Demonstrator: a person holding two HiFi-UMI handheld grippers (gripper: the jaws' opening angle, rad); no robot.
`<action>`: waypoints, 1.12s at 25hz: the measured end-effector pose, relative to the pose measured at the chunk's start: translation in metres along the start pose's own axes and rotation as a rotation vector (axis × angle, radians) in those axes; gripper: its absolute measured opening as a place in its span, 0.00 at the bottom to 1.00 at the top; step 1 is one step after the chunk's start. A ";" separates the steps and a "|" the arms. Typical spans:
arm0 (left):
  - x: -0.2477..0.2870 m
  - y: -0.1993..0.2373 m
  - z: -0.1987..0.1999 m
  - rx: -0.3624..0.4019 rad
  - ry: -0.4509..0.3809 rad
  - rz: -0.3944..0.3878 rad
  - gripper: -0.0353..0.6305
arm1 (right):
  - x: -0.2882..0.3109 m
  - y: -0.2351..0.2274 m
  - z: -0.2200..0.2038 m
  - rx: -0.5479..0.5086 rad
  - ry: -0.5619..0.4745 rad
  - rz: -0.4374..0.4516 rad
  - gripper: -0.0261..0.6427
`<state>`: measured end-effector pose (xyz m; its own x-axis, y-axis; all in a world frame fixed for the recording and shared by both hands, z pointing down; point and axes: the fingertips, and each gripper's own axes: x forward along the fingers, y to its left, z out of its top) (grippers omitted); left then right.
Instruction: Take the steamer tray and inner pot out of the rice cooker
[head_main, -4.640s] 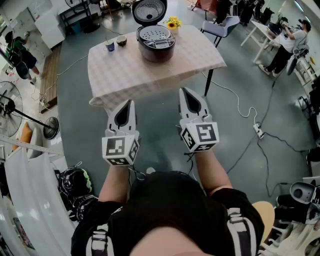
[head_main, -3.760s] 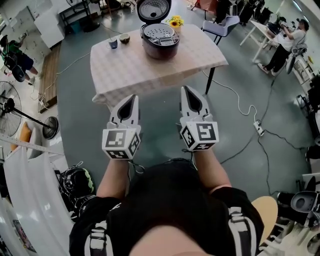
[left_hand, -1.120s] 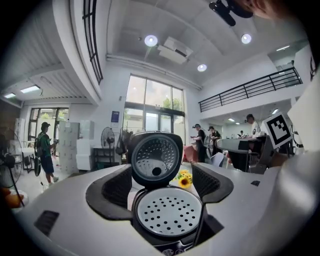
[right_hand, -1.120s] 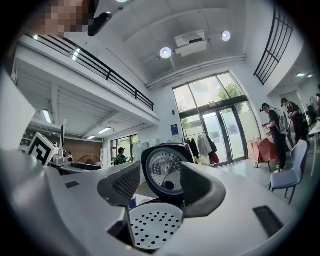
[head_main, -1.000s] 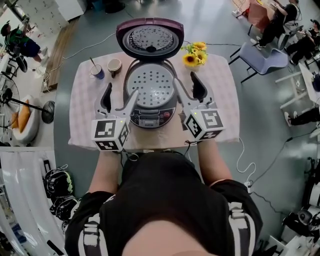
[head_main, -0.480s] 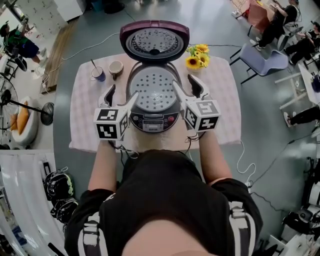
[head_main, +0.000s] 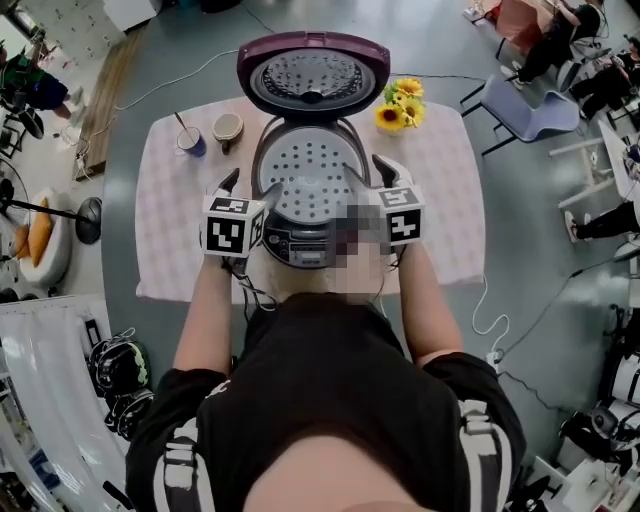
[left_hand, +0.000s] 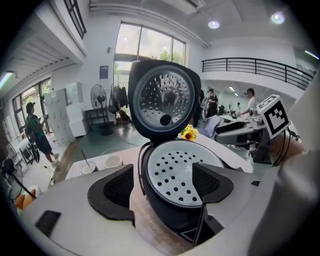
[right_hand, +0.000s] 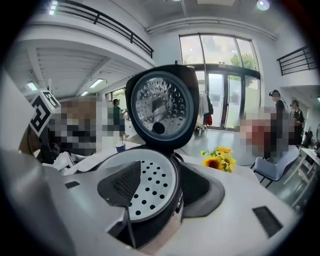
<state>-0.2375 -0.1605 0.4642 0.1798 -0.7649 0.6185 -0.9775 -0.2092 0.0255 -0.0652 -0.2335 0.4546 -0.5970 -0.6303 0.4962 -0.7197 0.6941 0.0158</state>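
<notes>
Seconds ago stood well back from the rice cooker, across open floor; now leans directly over it at the table, with the lid raised behind. Within the last second has drawn both tongs inward from the cooker's front corners to its two flanks. Points, by the pose, to an approach finished and a first lift about to start; nothing removed yet. Finds the steamer tray, white and perforated, seated in the cooker's mouth, level with the rim. Cannot see the inner pot: presumably beneath the tray, inside the cooker. Holds the left gripper wide open at the cooker's left side, straddling the rim there, outer jaw outside the dark wall, inner jaw above the tray's left edge. Mirrors that with the right gripper, also wide open, at the cooker's right side, one jaw over the tray's holes, the other outside the wall. Grips nothing with either; cannot tell pad contact with rim or tray. Leaves the sunflowers behind the cooker to its right, and a pale cup and a blue cup behind it to its left, all well apart from both tongs. Needs next, by this reading, a close of each pair on the tray's edge rather than on the cooker's rim, then a level raise, clear of the lid.
</notes>
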 end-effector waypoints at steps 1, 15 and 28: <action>0.006 0.002 -0.002 0.005 0.022 -0.006 0.59 | 0.005 -0.001 -0.003 -0.003 0.022 -0.002 0.38; 0.082 0.017 -0.027 0.064 0.263 -0.072 0.59 | 0.062 -0.022 -0.054 -0.048 0.306 -0.053 0.38; 0.105 0.028 -0.054 0.175 0.380 -0.010 0.59 | 0.074 -0.030 -0.074 -0.047 0.360 -0.065 0.38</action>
<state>-0.2519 -0.2136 0.5722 0.1037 -0.4900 0.8655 -0.9368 -0.3405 -0.0805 -0.0615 -0.2750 0.5545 -0.3810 -0.5167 0.7667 -0.7304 0.6767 0.0931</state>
